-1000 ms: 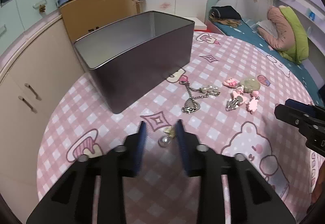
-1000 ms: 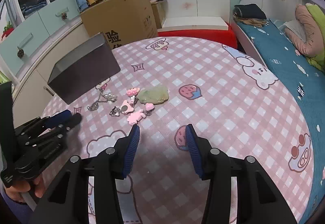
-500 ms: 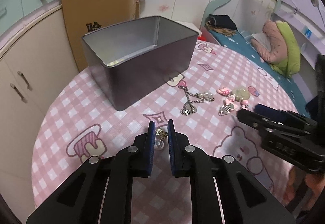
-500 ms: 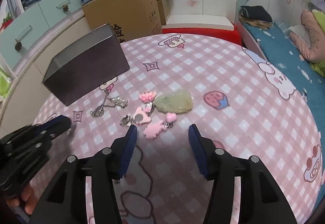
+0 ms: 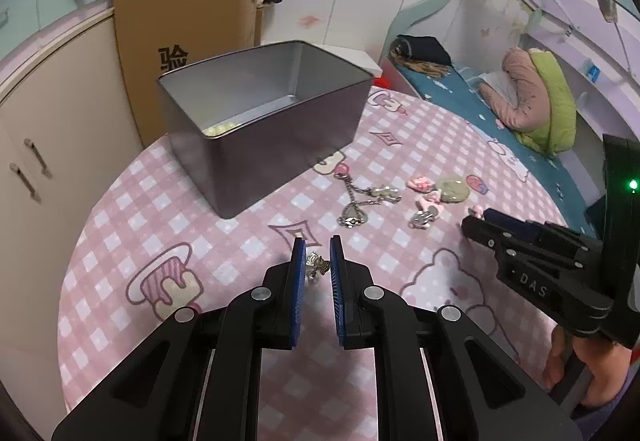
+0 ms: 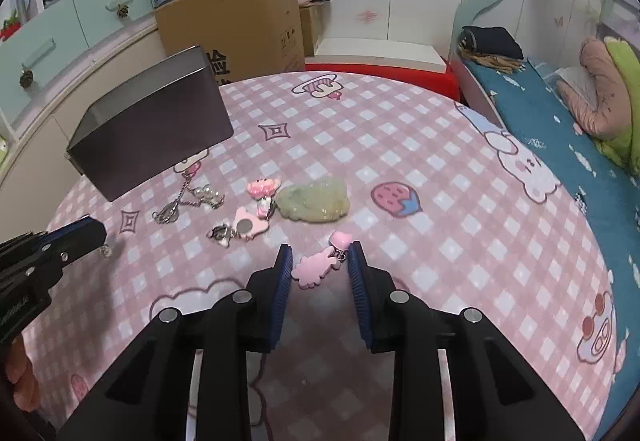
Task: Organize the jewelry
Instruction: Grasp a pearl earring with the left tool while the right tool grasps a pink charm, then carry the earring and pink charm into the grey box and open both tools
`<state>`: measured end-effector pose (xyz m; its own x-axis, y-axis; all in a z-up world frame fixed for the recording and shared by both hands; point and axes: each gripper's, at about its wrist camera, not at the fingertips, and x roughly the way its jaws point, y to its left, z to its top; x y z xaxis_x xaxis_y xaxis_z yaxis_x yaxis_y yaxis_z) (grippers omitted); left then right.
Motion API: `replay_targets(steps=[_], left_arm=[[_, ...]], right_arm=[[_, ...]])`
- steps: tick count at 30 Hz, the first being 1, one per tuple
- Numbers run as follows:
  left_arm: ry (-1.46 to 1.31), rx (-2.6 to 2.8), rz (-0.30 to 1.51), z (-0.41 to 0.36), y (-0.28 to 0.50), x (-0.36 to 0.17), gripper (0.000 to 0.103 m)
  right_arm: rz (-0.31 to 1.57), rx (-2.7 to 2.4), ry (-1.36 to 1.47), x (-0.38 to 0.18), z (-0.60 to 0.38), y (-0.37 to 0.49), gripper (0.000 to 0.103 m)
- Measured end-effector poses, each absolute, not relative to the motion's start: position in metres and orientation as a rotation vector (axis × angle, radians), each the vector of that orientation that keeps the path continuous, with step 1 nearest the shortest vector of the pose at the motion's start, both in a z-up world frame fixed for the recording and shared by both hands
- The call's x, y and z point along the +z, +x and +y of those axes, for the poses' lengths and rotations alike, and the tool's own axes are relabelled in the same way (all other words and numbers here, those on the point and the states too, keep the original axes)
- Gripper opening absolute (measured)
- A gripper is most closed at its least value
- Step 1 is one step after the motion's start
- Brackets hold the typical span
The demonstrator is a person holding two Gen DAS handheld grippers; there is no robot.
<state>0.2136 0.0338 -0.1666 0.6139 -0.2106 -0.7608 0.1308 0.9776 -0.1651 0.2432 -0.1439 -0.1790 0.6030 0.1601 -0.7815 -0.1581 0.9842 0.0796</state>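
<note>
My left gripper (image 5: 317, 245) is shut on a small gold earring with a pearl (image 5: 316, 265), held just above the pink checked table (image 5: 192, 225). The right wrist view shows the pearl (image 6: 106, 251) hanging under the left gripper (image 6: 86, 231). My right gripper (image 6: 320, 252) is closing around a pink charm (image 6: 314, 268) that lies on the table (image 6: 440, 201); its pads are close but not pressing. An open grey tin box (image 5: 280, 145) (image 6: 160, 137) stands at the back left, with pale beads (image 5: 220, 129) inside.
A silver chain with pearls (image 6: 188, 201), a green stone piece (image 6: 314, 199), a pink charm (image 6: 262, 187) and a keyring piece (image 6: 240, 229) lie past my right gripper. A cardboard box (image 5: 188, 29) and cabinets (image 5: 48, 121) stand beyond the table's left edge, with a bed (image 6: 560, 121) to the right.
The left jaws closed on the earring and lifted it slightly off the cloth. The right gripper came forward over the pink charm and its jaws narrowed around it.
</note>
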Motion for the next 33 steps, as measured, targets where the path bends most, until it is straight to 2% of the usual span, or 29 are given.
replay_targets(steps=[12,28,33], left_arm=[[-0.088,-0.246,0.853,0.021,0.207,-0.153,0.013],[-0.148,-0.295,0.693,0.058,0.229,-0.069,0.013],[-0.144,-0.249,0.684,0.072,0.250,-0.062,0.013]], right_arm=[[0.864,0.245,0.069,-0.154,-0.154,0.224,0.028],[0.751,0.390,0.074,-0.086,-0.112,0.249,0.028],[0.742,0.433,0.032,-0.077,-0.079,0.271,0.028]])
